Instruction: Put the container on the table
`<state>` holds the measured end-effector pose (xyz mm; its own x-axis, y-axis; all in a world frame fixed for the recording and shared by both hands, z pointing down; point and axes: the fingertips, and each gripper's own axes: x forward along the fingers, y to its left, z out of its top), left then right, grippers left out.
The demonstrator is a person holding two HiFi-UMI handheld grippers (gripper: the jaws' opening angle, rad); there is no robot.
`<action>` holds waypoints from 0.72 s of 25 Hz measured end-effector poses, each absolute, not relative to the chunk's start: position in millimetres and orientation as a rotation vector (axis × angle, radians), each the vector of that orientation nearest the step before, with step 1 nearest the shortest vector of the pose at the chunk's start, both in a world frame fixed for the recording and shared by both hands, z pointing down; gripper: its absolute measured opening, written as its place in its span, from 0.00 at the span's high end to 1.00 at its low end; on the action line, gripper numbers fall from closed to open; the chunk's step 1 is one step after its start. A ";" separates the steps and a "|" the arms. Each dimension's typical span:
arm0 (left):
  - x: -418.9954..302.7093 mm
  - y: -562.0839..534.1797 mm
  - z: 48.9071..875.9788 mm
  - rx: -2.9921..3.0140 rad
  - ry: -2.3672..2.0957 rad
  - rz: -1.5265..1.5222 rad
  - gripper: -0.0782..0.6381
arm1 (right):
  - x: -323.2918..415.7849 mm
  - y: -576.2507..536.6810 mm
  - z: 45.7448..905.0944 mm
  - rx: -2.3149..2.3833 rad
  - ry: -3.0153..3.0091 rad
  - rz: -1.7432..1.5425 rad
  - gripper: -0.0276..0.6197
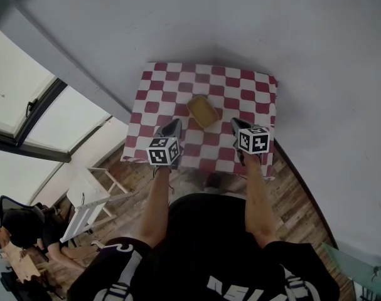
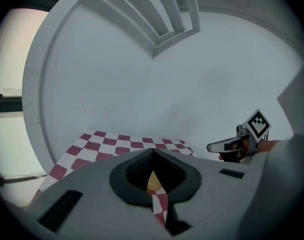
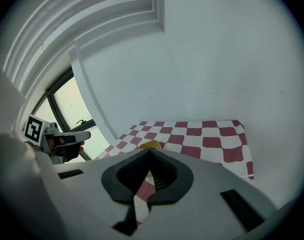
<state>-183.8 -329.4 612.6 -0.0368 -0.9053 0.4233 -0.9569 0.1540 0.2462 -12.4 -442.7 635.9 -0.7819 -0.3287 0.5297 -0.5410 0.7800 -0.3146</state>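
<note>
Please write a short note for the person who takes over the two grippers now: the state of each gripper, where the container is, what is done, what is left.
Left gripper: jaws together, empty.
Right gripper: jaws together, empty.
The shallow yellow rectangular container stands on the table with the red-and-white chequered cloth, just ahead of both grippers and touching neither.
Done: the container appears to be placed.
Left: nothing that I can see.

Container (image 2: 153,182), left gripper view: only a yellow sliver shows behind the left gripper (image 2: 153,151).
Container, right gripper view: only its yellow rim shows above the right gripper (image 3: 149,151).
Container's inside, head view: too small to tell.
People (image 1: 49,234), head view: cut off by the lower left edge.
</note>
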 end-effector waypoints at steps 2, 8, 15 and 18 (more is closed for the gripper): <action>-185.0 -329.6 611.0 1.767 -1.964 0.141 0.86 | -13.2 -443.3 635.8 0.650 -2.520 0.635 0.93; -186.8 -330.5 608.5 1.763 -1.980 0.149 0.86 | -14.0 -445.9 637.5 0.645 -2.519 0.646 0.94; -187.2 -331.2 607.5 1.755 -1.990 0.163 0.86 | -17.2 -449.2 640.1 0.630 -2.519 0.655 0.94; -189.2 -329.2 608.4 1.745 -1.998 0.167 0.86 | -20.0 -447.9 642.4 0.617 -2.519 0.657 0.93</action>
<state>-189.2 -329.2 608.4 -0.0729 -0.9011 0.4274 -0.9597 0.1800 0.2160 -20.0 -447.9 642.4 -0.7924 -0.3010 0.5305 -0.5218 0.7850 -0.3340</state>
